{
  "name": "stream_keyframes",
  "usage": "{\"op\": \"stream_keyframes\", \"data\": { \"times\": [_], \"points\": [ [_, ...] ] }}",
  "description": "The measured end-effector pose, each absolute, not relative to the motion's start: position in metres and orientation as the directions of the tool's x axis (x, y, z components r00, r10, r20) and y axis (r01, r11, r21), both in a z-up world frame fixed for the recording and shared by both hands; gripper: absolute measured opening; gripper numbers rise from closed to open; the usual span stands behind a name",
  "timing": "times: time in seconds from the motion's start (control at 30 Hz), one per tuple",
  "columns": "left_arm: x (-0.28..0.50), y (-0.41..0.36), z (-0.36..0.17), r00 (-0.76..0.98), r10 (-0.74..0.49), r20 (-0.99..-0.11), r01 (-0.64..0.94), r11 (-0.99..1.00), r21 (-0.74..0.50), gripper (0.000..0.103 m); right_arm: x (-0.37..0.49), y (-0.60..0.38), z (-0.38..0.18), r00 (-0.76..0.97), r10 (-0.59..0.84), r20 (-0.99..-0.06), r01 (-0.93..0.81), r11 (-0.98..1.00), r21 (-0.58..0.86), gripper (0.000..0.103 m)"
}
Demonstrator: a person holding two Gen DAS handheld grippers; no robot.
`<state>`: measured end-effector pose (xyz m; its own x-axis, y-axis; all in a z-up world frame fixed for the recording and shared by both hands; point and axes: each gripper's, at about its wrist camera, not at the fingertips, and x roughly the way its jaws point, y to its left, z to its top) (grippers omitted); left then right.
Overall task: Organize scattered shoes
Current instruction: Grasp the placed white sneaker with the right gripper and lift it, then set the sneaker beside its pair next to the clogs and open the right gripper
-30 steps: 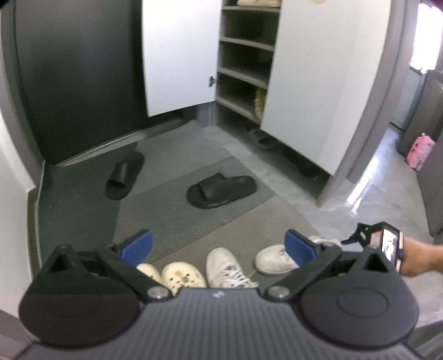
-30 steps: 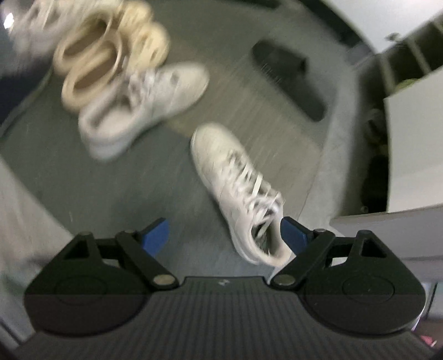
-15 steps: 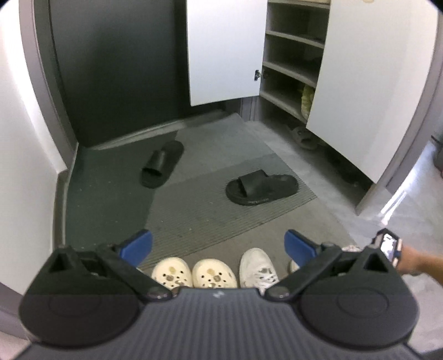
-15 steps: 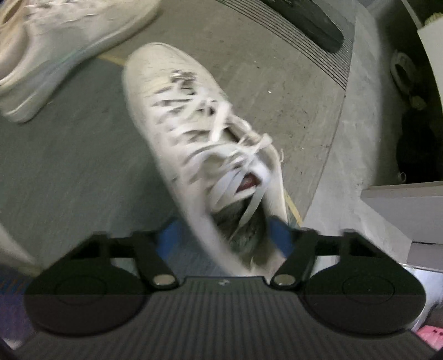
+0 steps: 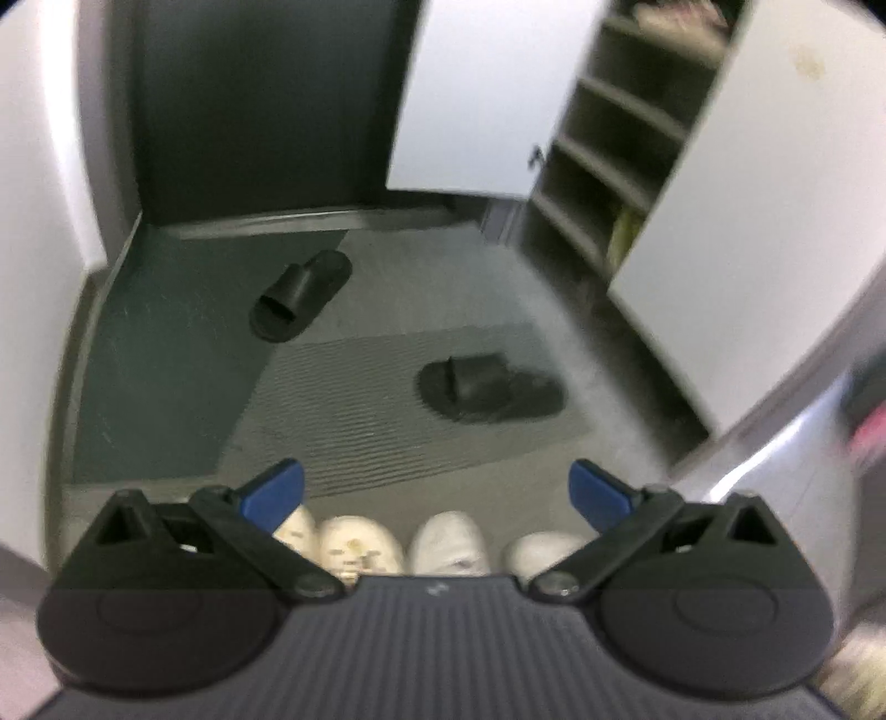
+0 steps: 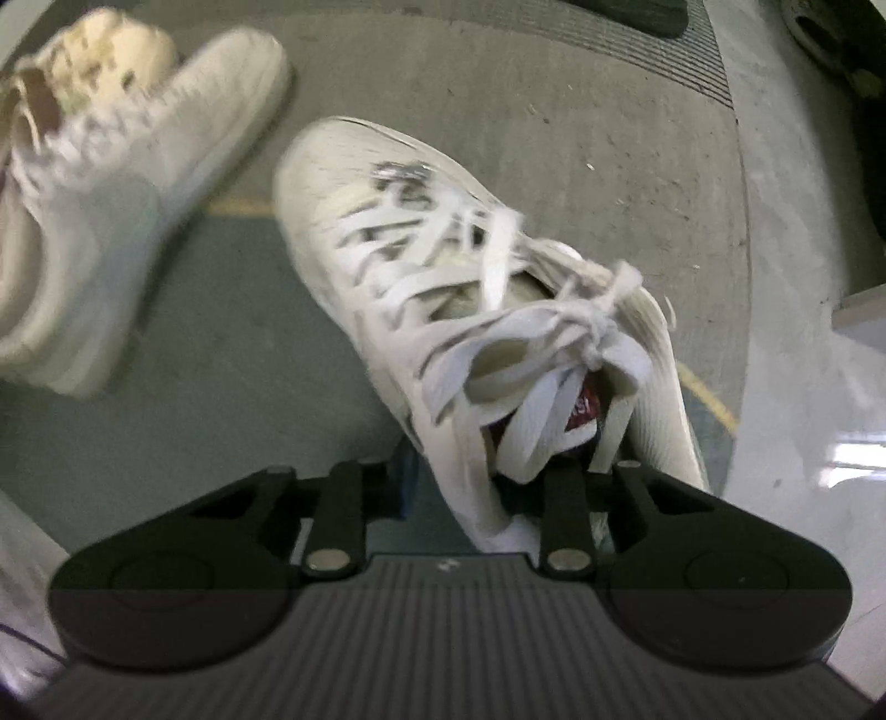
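Note:
A white laced sneaker (image 6: pixel 443 266) lies on the floor right under my right gripper (image 6: pixel 470 487), which points straight down at its heel end. The jaws are closing, with the sneaker's left side wall between them and one finger down in the shoe's opening. Its mate (image 6: pixel 127 221) lies to the left, beside a cream clog (image 6: pixel 105 61). My left gripper (image 5: pixel 437 493) hangs open and holds nothing above the toes of the cream clogs (image 5: pixel 354 545) and the white sneakers (image 5: pixel 451 543). Two black slides (image 5: pixel 302 293) (image 5: pixel 490 387) lie apart farther off.
An open shoe cabinet (image 5: pixel 603 166) with several shelves stands at the right, its white door (image 5: pixel 476 94) swung out. A ribbed doormat (image 5: pixel 387 410) lies under the nearer slide. Dark shoes (image 6: pixel 830 50) sit at the cabinet's foot. A dark door closes the back.
My right gripper has dropped onto the laced sneaker and its jaws have come together on the heel end. The left view has rolled and shifted; the hand at its right edge is gone.

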<state>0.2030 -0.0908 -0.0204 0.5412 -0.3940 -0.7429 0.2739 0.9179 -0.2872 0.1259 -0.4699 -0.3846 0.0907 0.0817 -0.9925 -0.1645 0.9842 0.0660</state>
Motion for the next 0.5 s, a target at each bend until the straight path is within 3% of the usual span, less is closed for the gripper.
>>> {"op": "stream_keyframes", "data": {
  "times": [0.13, 0.4, 0.5],
  "points": [
    [0.197, -0.065, -0.008, 0.585, -0.398, -0.707, 0.222, 0.917, -0.333, 0.103, 0.127, -0.445, -0.363, 0.131, 0.101, -0.986, -0.072, 0.993, 0.093, 0.025],
    [0.193, -0.027, 0.009, 0.626, -0.410, -0.663, 0.167, 0.901, -0.400, 0.103, 0.151, -0.423, -0.339, 0.197, -0.065, -0.978, 0.112, 0.993, -0.043, 0.024],
    [0.195, -0.019, 0.010, 0.632, -0.400, -0.664, 0.144, 0.902, -0.407, 0.103, 0.159, -0.403, -0.342, 0.219, -0.133, -0.967, 0.110, 0.988, -0.111, 0.024]
  ]
}}
